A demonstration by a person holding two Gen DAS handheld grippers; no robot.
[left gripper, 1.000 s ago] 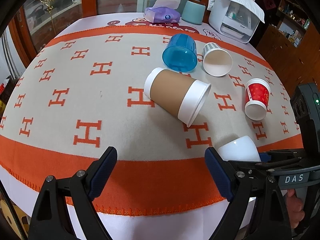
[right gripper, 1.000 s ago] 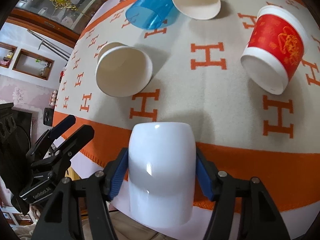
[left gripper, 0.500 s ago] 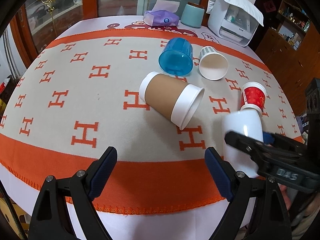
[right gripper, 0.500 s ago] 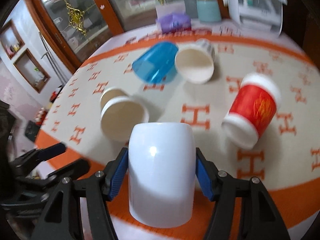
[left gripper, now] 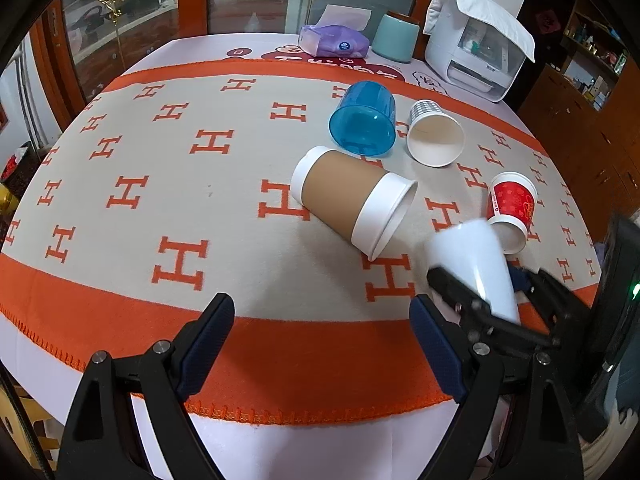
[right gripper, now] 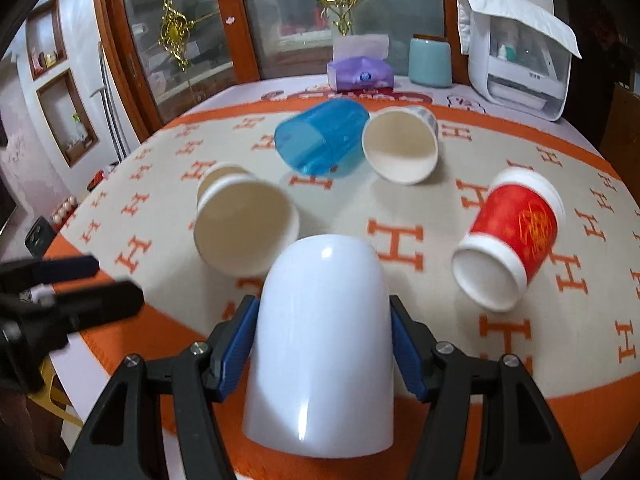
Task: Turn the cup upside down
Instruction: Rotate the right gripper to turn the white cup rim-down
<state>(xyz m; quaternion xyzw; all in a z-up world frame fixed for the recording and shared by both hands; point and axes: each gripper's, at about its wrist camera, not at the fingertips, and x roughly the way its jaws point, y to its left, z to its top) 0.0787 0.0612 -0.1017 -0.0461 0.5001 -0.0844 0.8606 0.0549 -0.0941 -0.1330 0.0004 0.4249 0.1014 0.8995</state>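
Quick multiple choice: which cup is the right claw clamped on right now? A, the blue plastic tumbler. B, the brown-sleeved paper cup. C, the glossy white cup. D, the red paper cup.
C: in the right wrist view the right claw has both blue pads pressed on the glossy white cup, while the other cups lie on the tablecloth.

white cup [right gripper: 320, 344] [left gripper: 476, 268] | glossy, plain, smooth | clamped at its sides between blue pads, off the cloth | tilted, closed base pointing far, open mouth near | near right edge, over orange border
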